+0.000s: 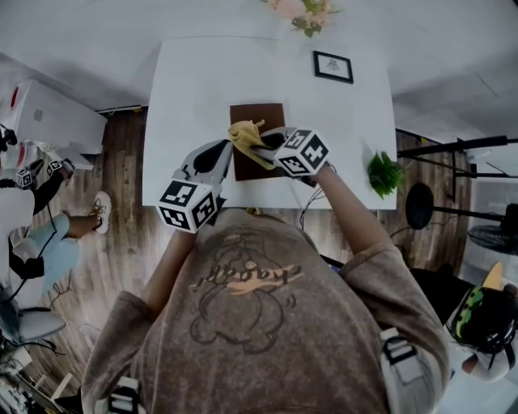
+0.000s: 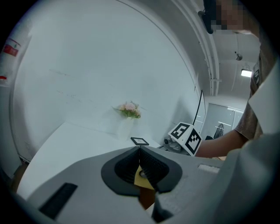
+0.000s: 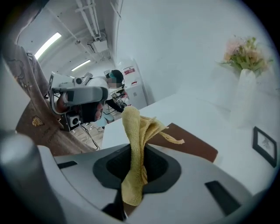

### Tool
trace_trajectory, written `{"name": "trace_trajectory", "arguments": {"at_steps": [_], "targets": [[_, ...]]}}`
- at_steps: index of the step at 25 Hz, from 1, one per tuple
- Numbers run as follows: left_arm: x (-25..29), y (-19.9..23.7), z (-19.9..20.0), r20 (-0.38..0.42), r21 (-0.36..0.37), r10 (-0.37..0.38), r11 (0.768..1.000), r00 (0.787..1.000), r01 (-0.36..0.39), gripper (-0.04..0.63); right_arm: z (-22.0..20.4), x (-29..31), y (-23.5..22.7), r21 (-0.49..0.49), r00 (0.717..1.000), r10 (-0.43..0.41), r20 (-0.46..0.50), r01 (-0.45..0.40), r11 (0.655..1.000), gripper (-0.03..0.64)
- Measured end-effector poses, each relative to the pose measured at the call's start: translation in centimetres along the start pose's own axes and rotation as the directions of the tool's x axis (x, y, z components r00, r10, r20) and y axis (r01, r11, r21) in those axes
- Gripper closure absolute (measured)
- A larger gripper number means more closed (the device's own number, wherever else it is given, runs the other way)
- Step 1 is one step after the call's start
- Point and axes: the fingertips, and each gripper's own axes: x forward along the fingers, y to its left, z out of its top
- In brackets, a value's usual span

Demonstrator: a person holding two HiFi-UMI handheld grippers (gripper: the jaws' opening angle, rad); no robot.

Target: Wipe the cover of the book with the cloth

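Note:
A brown book (image 1: 257, 115) lies flat in the middle of the white table (image 1: 186, 89). My right gripper (image 1: 267, 147) hangs over the book's near half, shut on a yellow cloth (image 1: 247, 132). The cloth bunches up above the cover. In the right gripper view the cloth (image 3: 135, 131) runs up between the jaws (image 3: 139, 151), with the book (image 3: 194, 146) behind it. My left gripper (image 1: 218, 154) hovers at the book's left edge. Its jaws (image 2: 139, 151) meet, and a bit of yellow and brown shows below them.
A small framed picture (image 1: 333, 66) lies at the table's far right, a vase of flowers (image 1: 301, 14) at the far edge, and a green plant (image 1: 384, 173) at the right edge. A seated person (image 1: 40, 234) is on the floor at left. Stands (image 1: 453, 149) crowd the right.

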Motion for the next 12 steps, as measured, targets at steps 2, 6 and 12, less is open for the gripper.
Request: {"name": "trace_trajectory", "arguments": {"at_steps": [2,6,12], "targets": [[0.0,0.3,0.2,0.002,-0.001,0.006,1.0,1.0,-0.006,0.592,1.1,-0.2,-1.4,-0.009,1.0,-0.022,0.006,0.022,1.0,0.552],[0.2,1.0,0.5,0.001,0.0,0.016,1.0,1.0,-0.016,0.592,3.3,-0.7,-4.6,-0.009,0.997,-0.073,0.028,0.073,0.997,0.552],[0.4,1.5,0.6,-0.002,0.0,0.023,1.0,1.0,-0.023,0.591,5.1,-0.9,-10.2,0.027,0.986,-0.163,0.027,0.162,0.986,0.552]]}}
